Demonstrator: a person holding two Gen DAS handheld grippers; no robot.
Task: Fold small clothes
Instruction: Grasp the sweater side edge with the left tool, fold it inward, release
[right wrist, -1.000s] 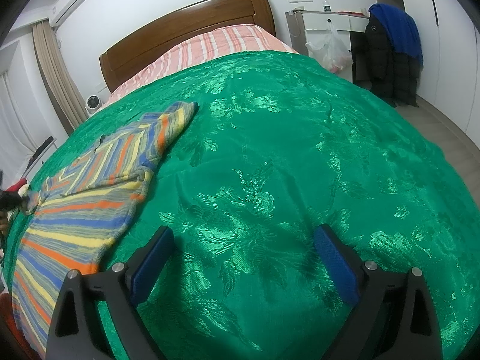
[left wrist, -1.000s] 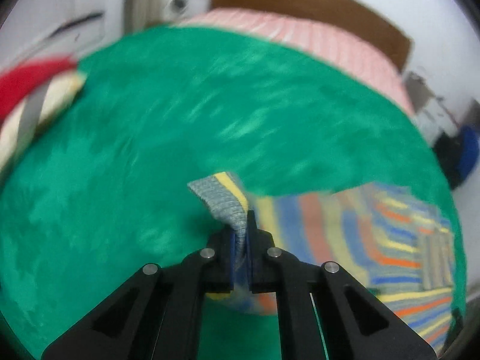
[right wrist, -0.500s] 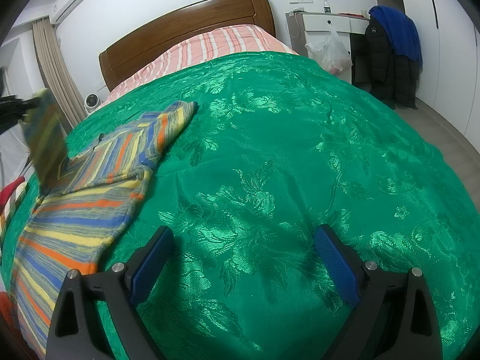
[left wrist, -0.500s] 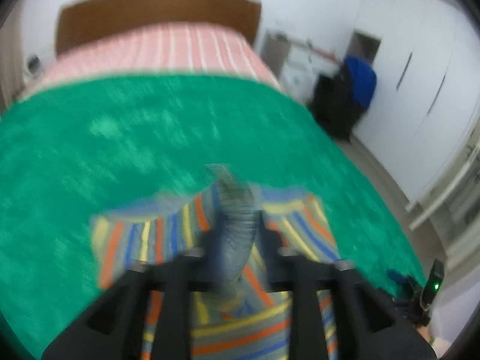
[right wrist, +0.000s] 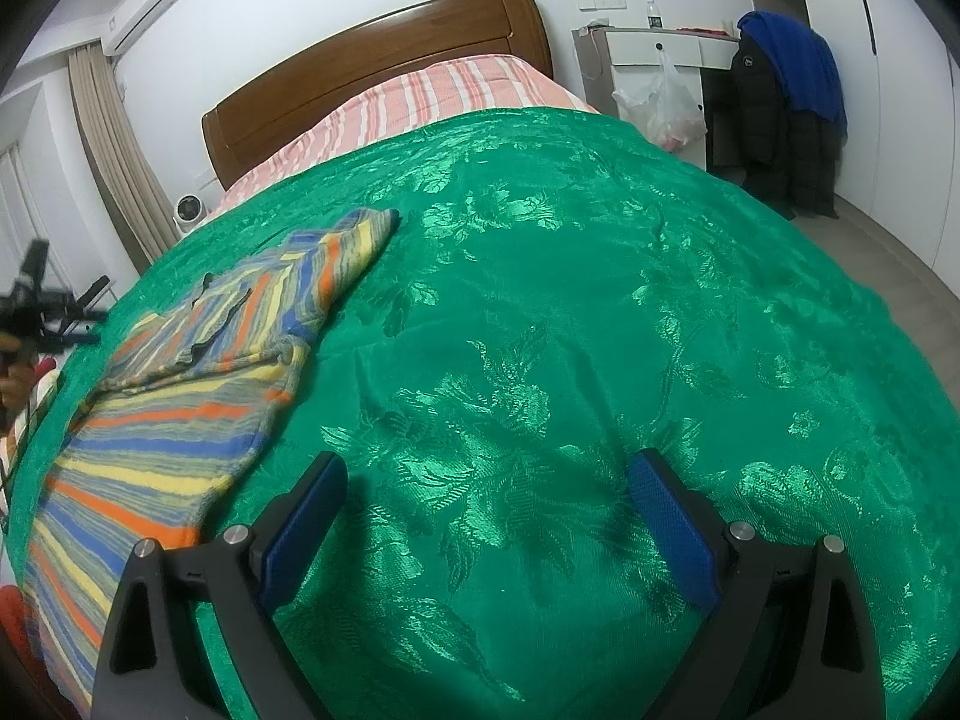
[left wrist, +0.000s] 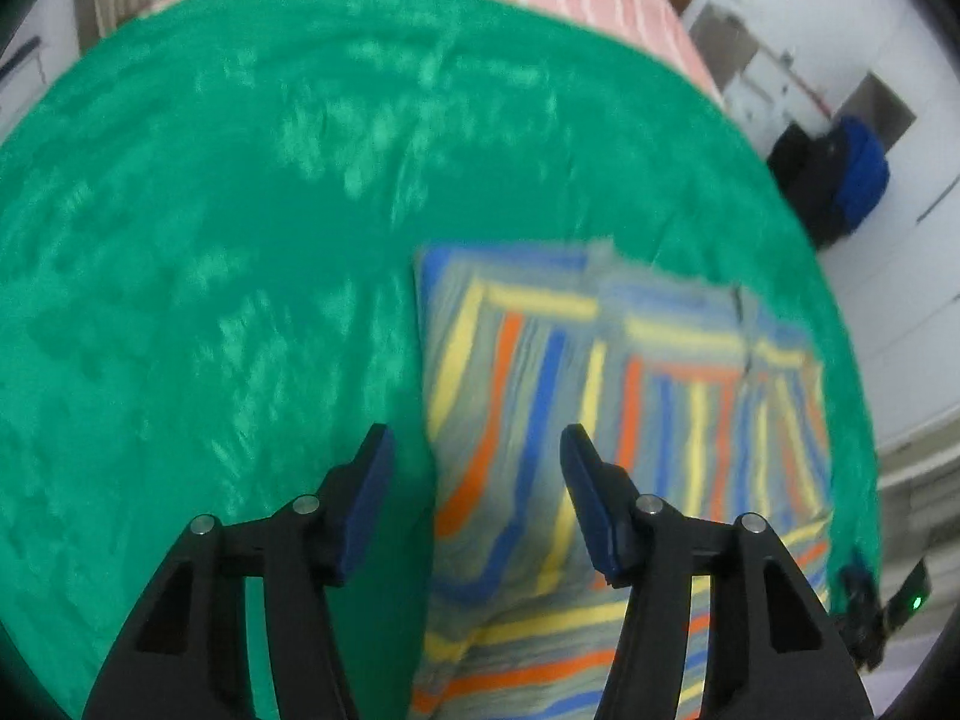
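A striped sweater [left wrist: 606, 420] in blue, orange, yellow and grey lies flat on the green bedspread [left wrist: 210, 240]. One sleeve lies folded across its body [right wrist: 240, 312]. My left gripper [left wrist: 477, 456] is open and empty, hovering above the sweater's left edge. My right gripper [right wrist: 486, 486] is open and empty, low over bare bedspread [right wrist: 570, 300] to the right of the sweater [right wrist: 180, 414]. The left gripper also shows at the far left of the right wrist view [right wrist: 42, 312].
A striped pink sheet [right wrist: 432, 96] and wooden headboard [right wrist: 372, 66] are at the bed's far end. A white desk [right wrist: 654, 48] with a plastic bag, and dark and blue jackets [right wrist: 786, 102], stand at the right. Red and striped cloth [right wrist: 24, 414] lies at the left edge.
My left gripper was shut on the sweater's sleeve cuff, swung it over the sweater's body, then opened and let it go. The sleeve now lies folded across the body. The right gripper has not moved.
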